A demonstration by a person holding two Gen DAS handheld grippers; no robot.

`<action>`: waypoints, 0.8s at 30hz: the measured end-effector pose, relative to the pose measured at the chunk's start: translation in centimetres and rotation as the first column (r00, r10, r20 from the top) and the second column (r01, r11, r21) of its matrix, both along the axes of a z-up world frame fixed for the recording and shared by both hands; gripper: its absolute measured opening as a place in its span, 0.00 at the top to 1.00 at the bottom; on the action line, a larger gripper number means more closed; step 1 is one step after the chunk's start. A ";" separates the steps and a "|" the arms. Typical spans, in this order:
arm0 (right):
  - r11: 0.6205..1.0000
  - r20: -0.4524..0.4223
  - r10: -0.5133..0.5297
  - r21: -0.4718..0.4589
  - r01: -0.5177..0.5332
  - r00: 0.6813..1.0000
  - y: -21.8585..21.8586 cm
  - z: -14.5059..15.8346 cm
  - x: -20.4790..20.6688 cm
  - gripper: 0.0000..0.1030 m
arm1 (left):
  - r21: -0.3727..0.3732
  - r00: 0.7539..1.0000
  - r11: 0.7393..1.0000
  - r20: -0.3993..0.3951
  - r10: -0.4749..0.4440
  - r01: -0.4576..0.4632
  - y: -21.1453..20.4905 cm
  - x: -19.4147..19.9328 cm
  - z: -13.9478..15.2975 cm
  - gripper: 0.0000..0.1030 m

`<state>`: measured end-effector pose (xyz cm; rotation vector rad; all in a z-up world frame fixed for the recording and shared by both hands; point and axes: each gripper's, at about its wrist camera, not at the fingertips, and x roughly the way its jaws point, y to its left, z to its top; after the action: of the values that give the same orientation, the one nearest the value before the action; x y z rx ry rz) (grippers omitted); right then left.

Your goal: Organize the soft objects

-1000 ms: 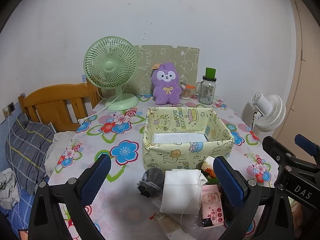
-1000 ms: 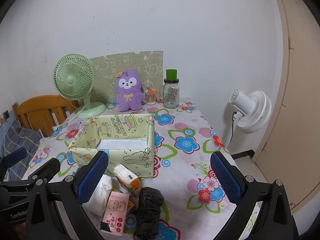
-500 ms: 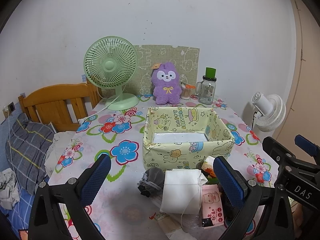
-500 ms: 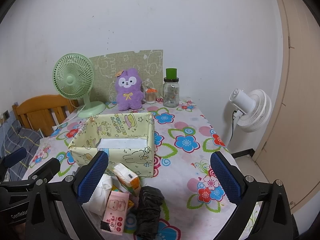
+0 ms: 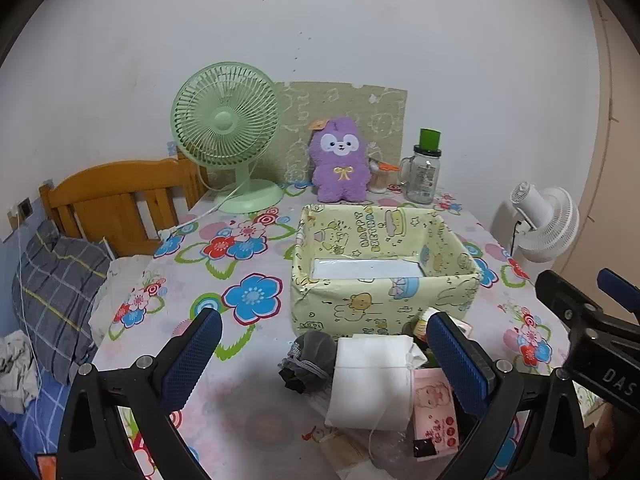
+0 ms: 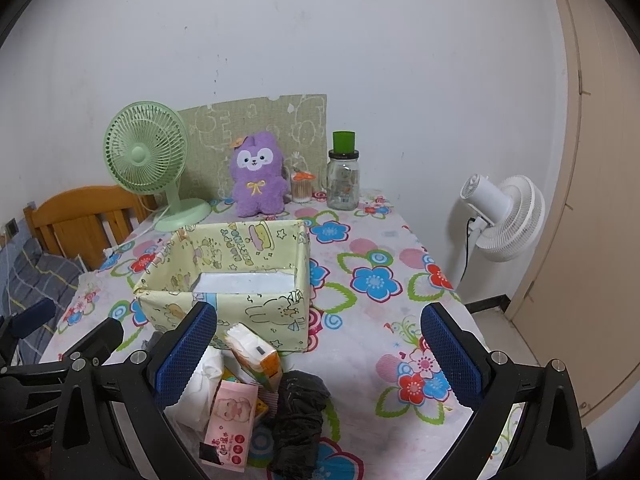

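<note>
We start at the far left: a bed (image 5: 60, 280) with a plaid pillow, a wooden headboard (image 5: 116, 196), then the flowered surface (image 5: 192, 280) with a green fan (image 5: 226, 128) at the back. Nothing to tidy there.

Now the left gripper (image 5: 320, 354): its blue pads are spread wide and we see nothing between them. Right ahead of it, low in its view, sits the heap of soft things. A grey pouch (image 5: 310, 354) lies at the heap's left edge, touching a white cloth (image 5: 372, 380) folded into a block, long axis running away from us toward the box (image 5: 384, 276). Just right of the cloth lies a pink pack (image 5: 434, 408).

The yellow box stands just behind the heap, open-topped, only a white bottom showing inside.

Over to the right gripper (image 6: 318, 354): also wide open, also empty. In its view the heap falls toward its left finger; the pink pack (image 6: 232, 416) and an orange-edged tissue pack (image 6: 254, 354) lean there, while a black bundle (image 6: 298, 420) lies nearly centred between the pads, long axis pointing away.

We judge nothing is packed yet. The cloth is the left gripper's to take, the black bundle the right's, each lifted forward and over the near wall.

At far right, a white fan (image 6: 504, 216) stands on the floor.
</note>
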<state>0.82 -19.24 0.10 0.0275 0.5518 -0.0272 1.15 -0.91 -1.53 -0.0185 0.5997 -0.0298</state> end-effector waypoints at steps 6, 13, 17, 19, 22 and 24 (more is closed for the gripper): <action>1.000 -0.017 0.026 0.003 -0.026 1.000 0.5 -0.7 1.0 0.00 | 0.006 0.999 1.000 -0.036 -0.002 0.003 0.0 1.1 -1.1 0.00; 0.999 -0.056 0.042 0.008 -0.041 0.998 0.8 -2.0 2.4 0.00 | 0.004 0.997 1.000 -0.078 -0.008 0.008 0.0 2.1 -2.3 0.00; 0.999 -0.080 0.049 0.015 -0.048 0.996 1.0 -2.8 3.2 0.00 | 0.003 0.994 1.000 -0.105 -0.012 0.012 0.0 2.8 -3.0 0.00; 0.998 -0.088 0.053 0.019 -0.052 0.995 1.0 -3.1 3.5 0.00 | 0.003 0.993 1.000 -0.121 -0.017 0.017 -0.1 3.2 -3.4 0.00; 0.998 -0.102 0.057 0.019 -0.056 0.993 1.1 -3.6 4.0 0.00 | 0.001 0.990 1.000 -0.137 -0.029 0.029 -0.4 3.5 -3.9 0.00; 0.998 -0.111 0.063 0.020 -0.061 0.992 1.2 -3.9 4.3 0.00 | -0.001 0.988 0.999 -0.151 -0.041 0.042 -0.7 3.7 -4.3 0.00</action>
<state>5.12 -18.05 -3.80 0.0252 0.6644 0.0365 4.83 -1.62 -5.86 -0.0059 0.7518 -0.0685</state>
